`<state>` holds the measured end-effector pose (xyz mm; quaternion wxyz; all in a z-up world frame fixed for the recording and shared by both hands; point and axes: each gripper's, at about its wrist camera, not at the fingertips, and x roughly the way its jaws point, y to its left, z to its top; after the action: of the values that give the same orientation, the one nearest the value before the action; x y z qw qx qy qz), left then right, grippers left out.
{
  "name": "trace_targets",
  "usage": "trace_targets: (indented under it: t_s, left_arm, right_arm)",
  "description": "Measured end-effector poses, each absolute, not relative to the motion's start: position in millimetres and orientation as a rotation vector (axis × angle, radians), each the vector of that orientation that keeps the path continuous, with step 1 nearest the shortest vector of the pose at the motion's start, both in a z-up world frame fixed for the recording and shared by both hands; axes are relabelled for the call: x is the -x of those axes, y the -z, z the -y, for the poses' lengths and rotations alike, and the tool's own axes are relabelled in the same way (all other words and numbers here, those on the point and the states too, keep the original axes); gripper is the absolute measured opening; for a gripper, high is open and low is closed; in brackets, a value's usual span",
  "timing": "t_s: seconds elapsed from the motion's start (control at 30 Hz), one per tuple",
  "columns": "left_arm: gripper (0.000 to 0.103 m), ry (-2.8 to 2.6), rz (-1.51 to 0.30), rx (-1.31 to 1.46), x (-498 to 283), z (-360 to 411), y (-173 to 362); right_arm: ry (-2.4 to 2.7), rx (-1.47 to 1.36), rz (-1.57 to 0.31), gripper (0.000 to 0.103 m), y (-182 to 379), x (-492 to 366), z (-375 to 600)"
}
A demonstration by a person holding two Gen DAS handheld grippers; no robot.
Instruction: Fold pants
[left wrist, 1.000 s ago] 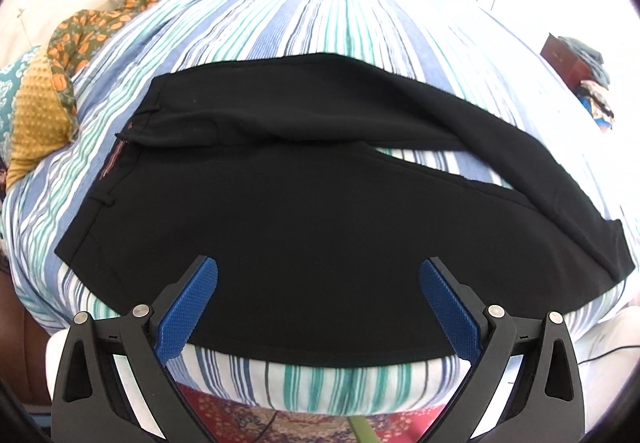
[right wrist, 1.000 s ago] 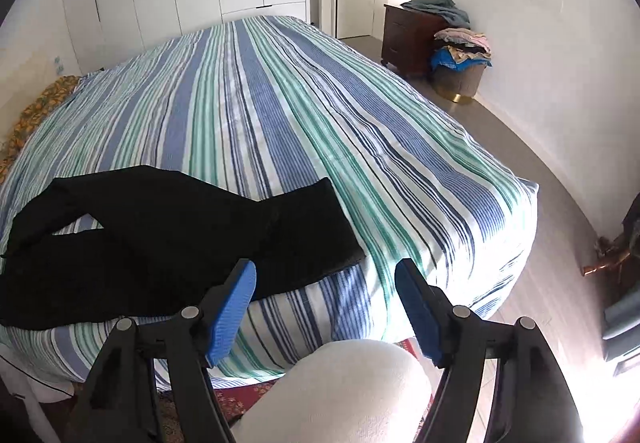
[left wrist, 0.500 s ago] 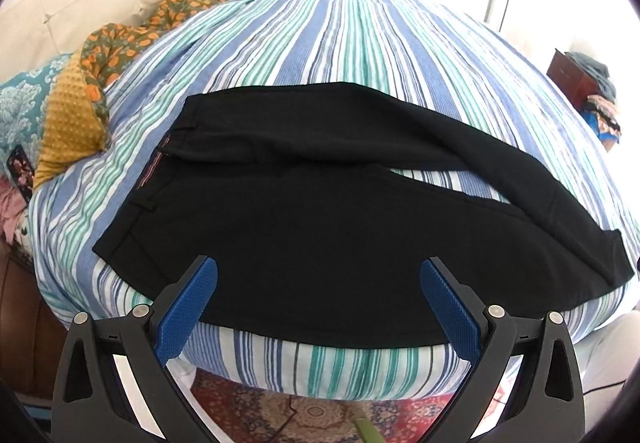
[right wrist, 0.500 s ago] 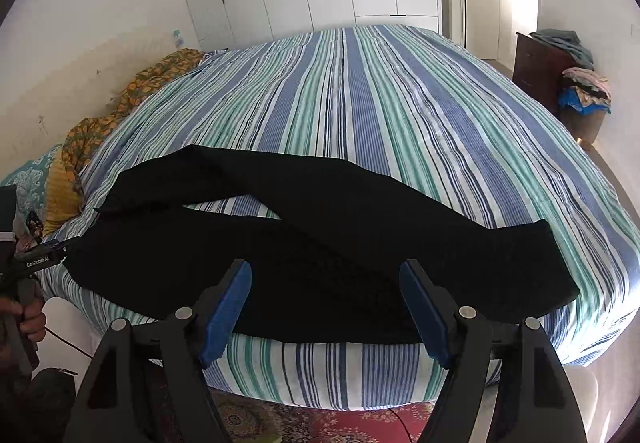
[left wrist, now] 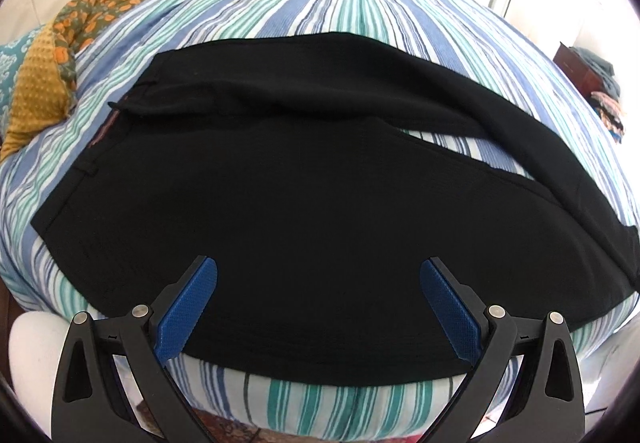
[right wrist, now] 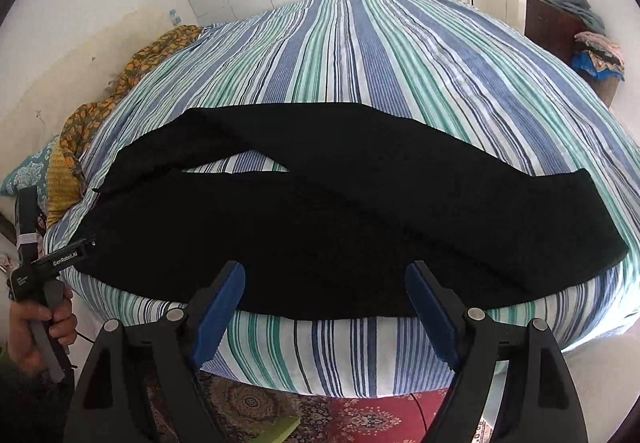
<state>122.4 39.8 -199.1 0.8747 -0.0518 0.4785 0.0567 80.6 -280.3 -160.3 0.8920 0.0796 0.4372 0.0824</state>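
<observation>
Reads "GenRoboAI" on left gripper (right wrist: 86,247) over black pants (right wrist: 320,227), jaws wide, empty; right gripper (right wrist: 325,285) just widening, empty

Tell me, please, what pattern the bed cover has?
Blue, teal and white stripes on the bed cover, clearest in the right wrist view.
</observation>
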Motion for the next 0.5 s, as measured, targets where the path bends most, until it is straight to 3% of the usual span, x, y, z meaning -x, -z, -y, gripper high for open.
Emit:
trace_targets:
  t_s: [0.27,0.5]
  left_arm:
    - [0.102,-0.114,-1.041,0.011,-120.1,-28.7,239.1]
    - [0.103,-0.127,-1.066,0.047,-122.5,-27.4,240.2]
  right_arm:
    - [-0.179,-0.127,-0.956,0.083,231.9,-125.1,247.4]
    - [-0.246,-0.163,-0.960,0.103,249.0,-127.7,246.4]
